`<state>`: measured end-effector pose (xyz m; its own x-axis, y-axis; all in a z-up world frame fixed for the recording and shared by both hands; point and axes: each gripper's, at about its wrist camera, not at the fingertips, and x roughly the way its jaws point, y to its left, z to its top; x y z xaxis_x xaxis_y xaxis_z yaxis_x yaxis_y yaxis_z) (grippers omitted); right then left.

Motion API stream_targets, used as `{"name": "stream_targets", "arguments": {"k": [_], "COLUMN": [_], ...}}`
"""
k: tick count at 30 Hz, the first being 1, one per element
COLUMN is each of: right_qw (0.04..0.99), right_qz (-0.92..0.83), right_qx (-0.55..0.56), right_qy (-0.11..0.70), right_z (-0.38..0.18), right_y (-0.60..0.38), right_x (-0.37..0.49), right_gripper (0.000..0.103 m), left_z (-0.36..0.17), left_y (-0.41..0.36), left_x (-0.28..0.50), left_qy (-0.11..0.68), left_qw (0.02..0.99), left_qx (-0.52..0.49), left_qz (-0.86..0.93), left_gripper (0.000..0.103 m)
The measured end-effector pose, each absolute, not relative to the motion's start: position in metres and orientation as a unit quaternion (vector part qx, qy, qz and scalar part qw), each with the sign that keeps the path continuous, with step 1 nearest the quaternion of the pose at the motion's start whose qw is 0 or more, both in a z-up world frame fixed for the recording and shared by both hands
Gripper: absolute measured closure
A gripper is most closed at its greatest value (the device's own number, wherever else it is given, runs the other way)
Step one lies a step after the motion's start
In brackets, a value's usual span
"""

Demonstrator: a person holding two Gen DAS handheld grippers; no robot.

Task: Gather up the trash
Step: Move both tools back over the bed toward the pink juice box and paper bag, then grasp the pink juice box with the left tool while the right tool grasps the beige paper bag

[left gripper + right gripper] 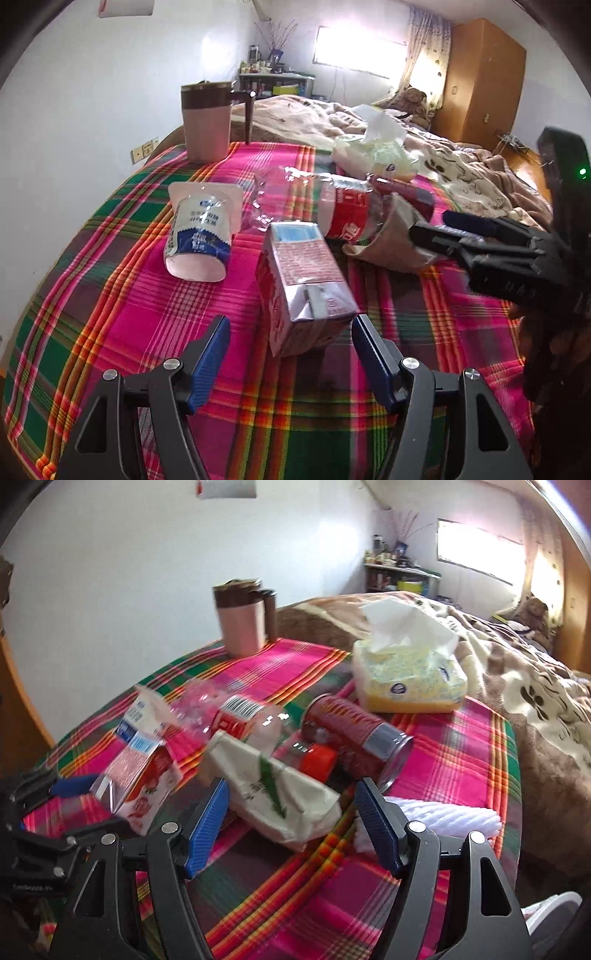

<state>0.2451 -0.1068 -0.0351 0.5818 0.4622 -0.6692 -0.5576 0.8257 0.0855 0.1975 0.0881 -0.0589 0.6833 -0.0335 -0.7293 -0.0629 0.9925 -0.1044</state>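
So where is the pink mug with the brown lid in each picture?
Left wrist view: the pink mug stands upright at upper left, on the far edge of the plaid cloth.
Right wrist view: the mug is upper centre-left, a bit blurred.
Shared landmark: the tissue pack lies to its right.

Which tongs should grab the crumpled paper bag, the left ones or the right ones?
The right tongs, probably. They stand open with the crumpled paper bag lying straight ahead between their tips. The left tongs are lined up on the milk carton instead.
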Motion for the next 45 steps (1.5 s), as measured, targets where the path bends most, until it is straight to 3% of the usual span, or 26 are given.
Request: {"name": "stream_targets", "arguments": {"k": [13, 17, 30, 35, 38, 40, 45], "right_qw": [0.834, 0.853, 0.839, 0.846, 0.848, 0.85, 0.854], "right_qz": [0.378, 0.353, 0.359, 0.358, 0.354, 0.353, 0.348], "right_qx": [-0.078, -0.091, -0.069, -0.067, -0.077, -0.079, -0.082], "right_qy": [0.395, 0.373, 0.403, 0.39, 0.386, 0.383, 0.378], "right_z": [-0.043, -0.04, -0.056, -0.052, -0.051, -0.051, -0.051], "right_y": [-0.086, -0.085, -0.068, -0.069, -0.068, -0.068, -0.071], "right_x": [0.236, 0.236, 0.243, 0.234, 0.231, 0.228, 0.222], "right_gripper": [0.031, 0.031, 0.031, 0.052, 0.059, 0.061, 0.063], "left_z": [-0.063, -0.061, -0.063, -0.065, -0.067, -0.069, -0.067], "left_y": [0.128, 0.138, 0.126, 0.131, 0.132, 0.131, 0.126], "left_x": [0.202, 0.204, 0.22, 0.223, 0.224, 0.226, 0.223], "left_qy": [0.397, 0.392, 0.398, 0.4, 0.401, 0.406, 0.397], "left_qw": [0.913, 0.915, 0.916, 0.915, 0.913, 0.91, 0.914], "left_qx": [-0.067, -0.067, -0.04, -0.06, -0.078, -0.081, -0.076], "left_qz": [0.058, 0.065, 0.017, 0.009, -0.008, -0.015, -0.023], "left_gripper": [0.035, 0.035, 0.035, 0.038, 0.049, 0.061, 0.062]}}
